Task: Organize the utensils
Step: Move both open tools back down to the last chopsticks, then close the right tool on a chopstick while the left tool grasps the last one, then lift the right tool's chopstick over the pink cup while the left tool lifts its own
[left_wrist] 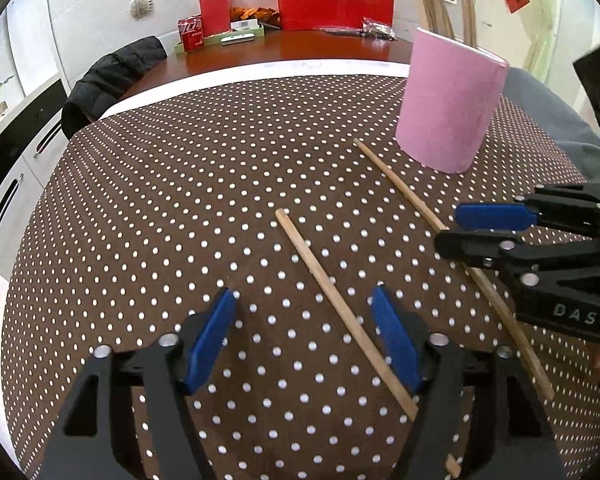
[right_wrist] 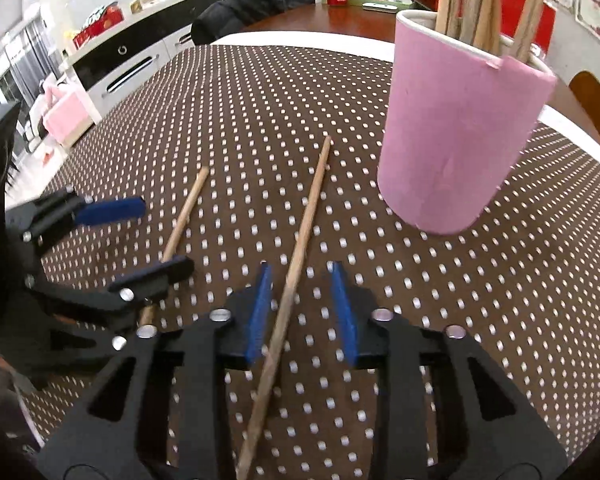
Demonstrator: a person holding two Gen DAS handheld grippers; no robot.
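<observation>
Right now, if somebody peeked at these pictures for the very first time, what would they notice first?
Probably the big pink cup, standing upright on the brown polka-dot tablecloth with wooden sticks poking out of its top. Next, two wooden chopsticks lying flat on the cloth: the left gripper is open around one, and the right gripper is open around the other.

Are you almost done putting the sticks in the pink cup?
Partly. Several wooden sticks already stand in the pink cup. Nothing is in hand yet: the right gripper is open around the longer chopstick, and the left gripper is open around the shorter chopstick. Both still lie on the dotted tablecloth, so both remain to go in.
</observation>
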